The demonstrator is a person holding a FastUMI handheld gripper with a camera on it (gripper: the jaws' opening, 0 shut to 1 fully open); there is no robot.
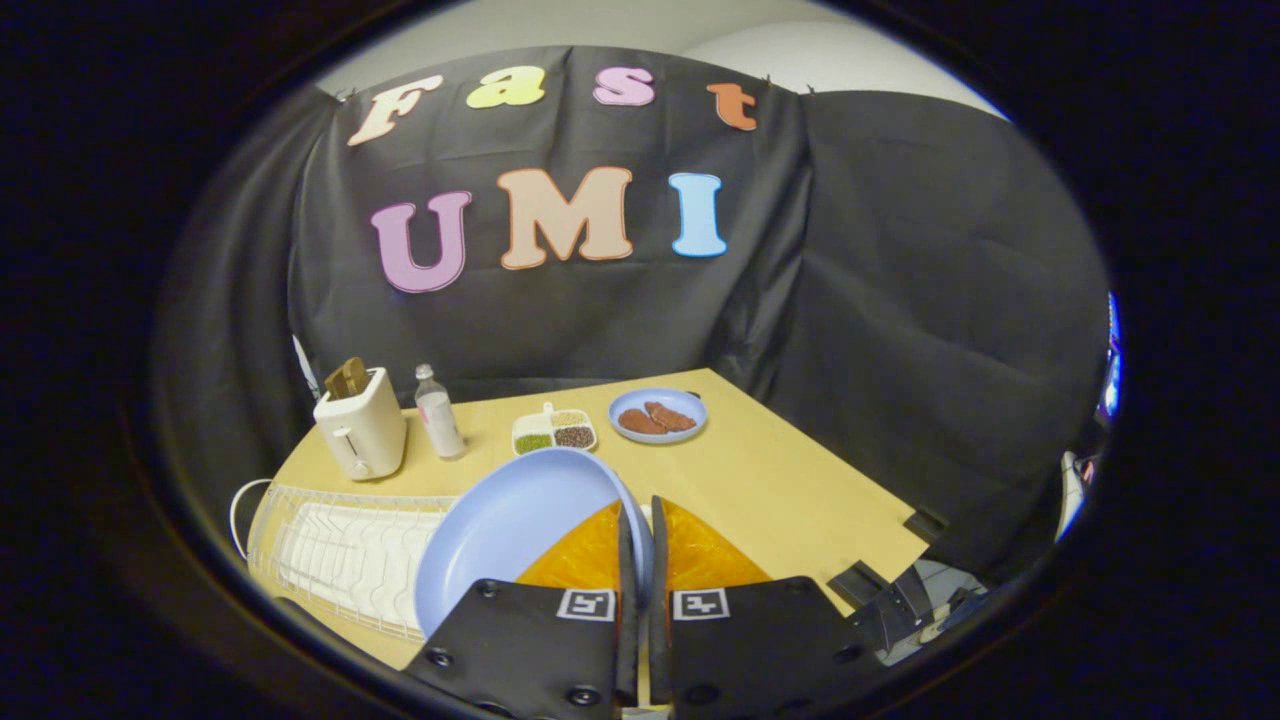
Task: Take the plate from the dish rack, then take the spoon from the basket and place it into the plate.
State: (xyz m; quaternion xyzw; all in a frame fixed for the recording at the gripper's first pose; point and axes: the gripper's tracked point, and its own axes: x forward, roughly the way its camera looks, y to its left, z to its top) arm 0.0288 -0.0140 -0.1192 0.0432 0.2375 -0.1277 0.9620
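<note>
Gripper (pixel 640 530) jaws clamped on blue plate (pixel 510 530) rim, raised above dish rack (pixel 340 550), wooden table (pixel 790 480)

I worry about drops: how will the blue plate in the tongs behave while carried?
The blue plate looks rigid and glossy, so it may be slippery. The tongs pinch only its rim, so it could pivot or swing. It hangs above the dish rack, probably light.

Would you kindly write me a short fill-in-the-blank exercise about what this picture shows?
1. The claw is shut on the rim of the blue ____.
2. The bottle stands just beside the ____, which holds toast.
3. The white dish rack lies on the wooden ____.
4. The small plate beyond the claw holds ____ brown pieces of food.

Missing words: plate; toaster; table; two
</note>
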